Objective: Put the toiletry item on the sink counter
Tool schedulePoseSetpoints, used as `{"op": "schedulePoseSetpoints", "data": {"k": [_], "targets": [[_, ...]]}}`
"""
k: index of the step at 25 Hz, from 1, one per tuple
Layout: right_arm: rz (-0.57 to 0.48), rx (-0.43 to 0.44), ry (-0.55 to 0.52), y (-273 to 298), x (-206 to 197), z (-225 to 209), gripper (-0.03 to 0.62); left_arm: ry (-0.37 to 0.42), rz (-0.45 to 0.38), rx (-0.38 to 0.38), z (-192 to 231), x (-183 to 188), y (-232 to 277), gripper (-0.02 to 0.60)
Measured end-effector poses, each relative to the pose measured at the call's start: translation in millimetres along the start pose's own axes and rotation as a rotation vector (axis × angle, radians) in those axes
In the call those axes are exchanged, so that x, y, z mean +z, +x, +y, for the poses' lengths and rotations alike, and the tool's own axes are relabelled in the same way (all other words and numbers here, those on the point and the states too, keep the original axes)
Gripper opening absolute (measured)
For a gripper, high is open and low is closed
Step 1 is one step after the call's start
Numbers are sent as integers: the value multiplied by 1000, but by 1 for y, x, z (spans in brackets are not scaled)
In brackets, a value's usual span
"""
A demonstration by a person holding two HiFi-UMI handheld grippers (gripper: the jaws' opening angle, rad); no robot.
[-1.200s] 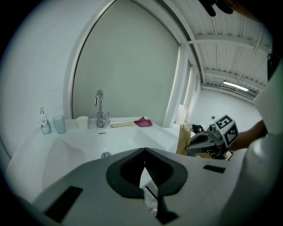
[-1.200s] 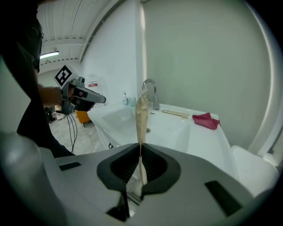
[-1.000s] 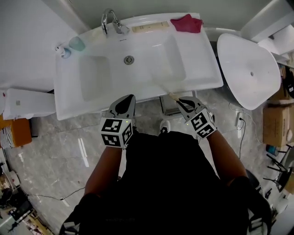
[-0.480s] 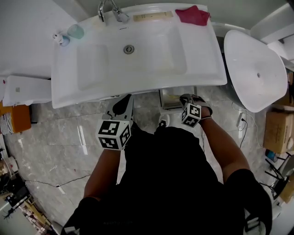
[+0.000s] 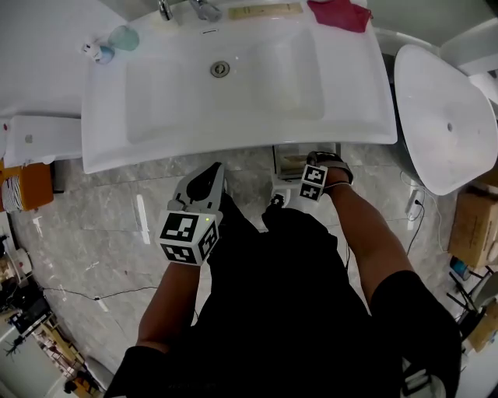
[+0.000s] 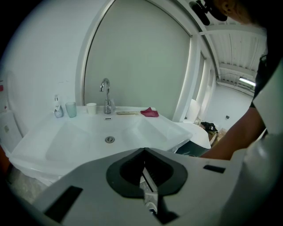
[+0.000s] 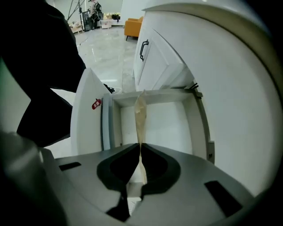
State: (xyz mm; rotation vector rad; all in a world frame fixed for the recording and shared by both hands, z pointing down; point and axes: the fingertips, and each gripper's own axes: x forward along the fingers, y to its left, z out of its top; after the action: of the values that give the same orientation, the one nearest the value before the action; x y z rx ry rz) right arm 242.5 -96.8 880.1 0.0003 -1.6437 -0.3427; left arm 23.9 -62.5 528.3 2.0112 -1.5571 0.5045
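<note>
- head view: the white sink counter fills the far part of the frame. a faucet, a red cloth, a teal cup and a flat beige packet sit along its far edge.
- head view: the left gripper is on the left, just short of the counter's near edge and above the marble floor.
- head view: the right gripper is on the right, tipped steeply down below that near edge at an open drawer. what it carries cannot be made out here.
- left gripper view: the jaws are pressed together with nothing between them. past them lie the basin and its drain. the faucet, teal cup, a white cup and the red cloth are far off at the back.
- right gripper view: the jaws are pinching the toiletry item, a thin beige sachet sticking out past their tips. it hangs over the white drawer under the sink, well apart from the counter top.
</note>
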Motion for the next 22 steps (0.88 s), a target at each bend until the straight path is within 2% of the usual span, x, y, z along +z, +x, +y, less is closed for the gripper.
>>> {"op": "schedulePoseSetpoints", "data": {"k": [5, 11, 18, 22], "targets": [[35, 25, -5, 18, -1, 5, 17, -12, 26, 32, 10, -11, -6, 5], [-10, 24, 34, 17, 7, 6, 18, -18, 25, 41, 14, -12, -10, 5], [-19, 20, 78, 6, 7, 8, 18, -16, 3, 22, 16, -1, -7, 5], [-42, 19, 139, -8, 11, 6, 18, -12, -10, 5, 17, 6, -3, 5]]}}
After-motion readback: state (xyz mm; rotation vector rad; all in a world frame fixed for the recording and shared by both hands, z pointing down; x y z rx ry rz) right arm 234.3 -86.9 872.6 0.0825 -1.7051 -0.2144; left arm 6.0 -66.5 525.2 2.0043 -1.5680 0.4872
